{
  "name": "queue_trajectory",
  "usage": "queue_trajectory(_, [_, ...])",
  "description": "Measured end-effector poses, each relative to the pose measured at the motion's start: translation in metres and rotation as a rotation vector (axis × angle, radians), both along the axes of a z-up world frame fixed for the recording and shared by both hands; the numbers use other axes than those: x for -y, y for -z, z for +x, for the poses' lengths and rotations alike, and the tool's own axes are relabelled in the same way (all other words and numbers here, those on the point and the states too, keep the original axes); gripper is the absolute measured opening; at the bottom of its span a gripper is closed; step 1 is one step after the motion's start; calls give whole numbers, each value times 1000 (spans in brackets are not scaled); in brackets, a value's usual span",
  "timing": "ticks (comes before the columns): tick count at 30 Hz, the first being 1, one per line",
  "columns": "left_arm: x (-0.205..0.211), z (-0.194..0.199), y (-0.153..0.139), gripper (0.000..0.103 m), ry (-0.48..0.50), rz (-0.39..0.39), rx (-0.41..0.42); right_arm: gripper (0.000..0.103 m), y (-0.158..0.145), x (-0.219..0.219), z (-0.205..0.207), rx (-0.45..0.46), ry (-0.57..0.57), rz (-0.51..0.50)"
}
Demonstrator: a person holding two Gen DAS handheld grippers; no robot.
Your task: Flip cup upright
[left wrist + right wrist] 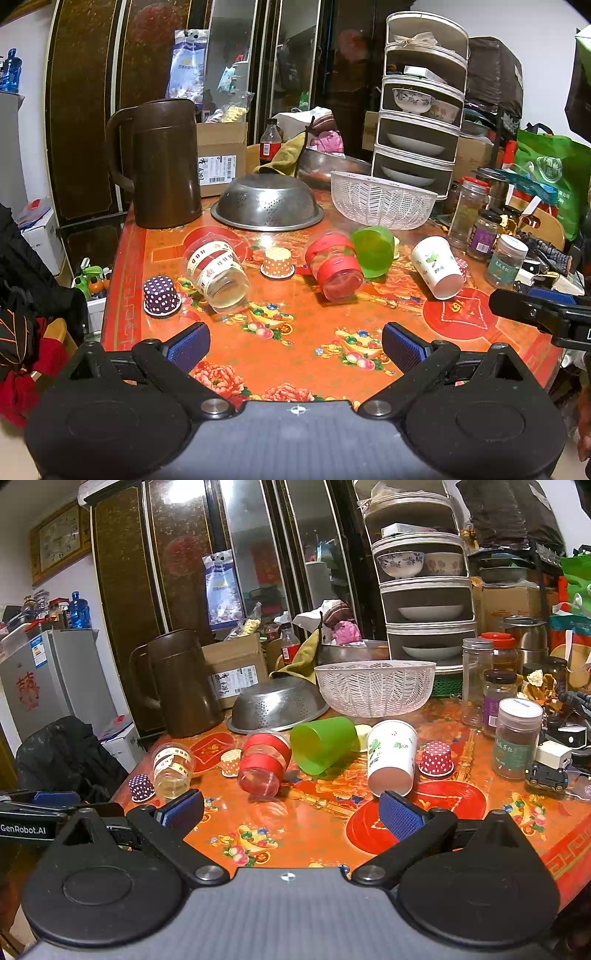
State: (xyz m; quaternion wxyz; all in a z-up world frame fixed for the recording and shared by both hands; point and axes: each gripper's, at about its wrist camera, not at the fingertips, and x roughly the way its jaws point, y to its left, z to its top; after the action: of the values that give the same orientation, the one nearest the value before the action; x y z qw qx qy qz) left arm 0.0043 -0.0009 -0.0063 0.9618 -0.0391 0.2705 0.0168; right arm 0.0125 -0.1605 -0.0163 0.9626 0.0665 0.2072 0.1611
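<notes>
Both grippers, left (295, 345) and right (291, 814), gape empty; only the right view shows the red dotted cup (436, 758) whole.

Table (317, 332) is loud orange-red with flower and fruit prints. There's a lime green cup (323, 744), a white paper cup (391, 755) with green leaf doodles, and a clear one (334, 267) with red bands. Small paper cups: purple (160, 295), orange (277, 262), red (436, 757), all white-dotted.

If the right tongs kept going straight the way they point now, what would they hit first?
Probably the red-banded clear cup lying on its side, just left of centre ahead of the open right tongs. The green cup lies close behind it. Depth is hard to judge; a downward tilt would meet the table first.
</notes>
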Motion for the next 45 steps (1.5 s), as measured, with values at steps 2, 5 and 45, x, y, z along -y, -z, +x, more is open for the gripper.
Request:
queue_trajectory(2, [0, 0, 0, 101, 0, -1, 0, 102, -1, -1, 0, 2, -1, 2])
queue_trajectory(5, [-1, 0, 0, 101, -7, -3, 1, 102, -2, -2, 0, 3, -8, 1])
queue_trajectory(45, [3, 1, 4, 101, -9, -7, -15, 102, 1, -2, 0, -16, -22, 6])
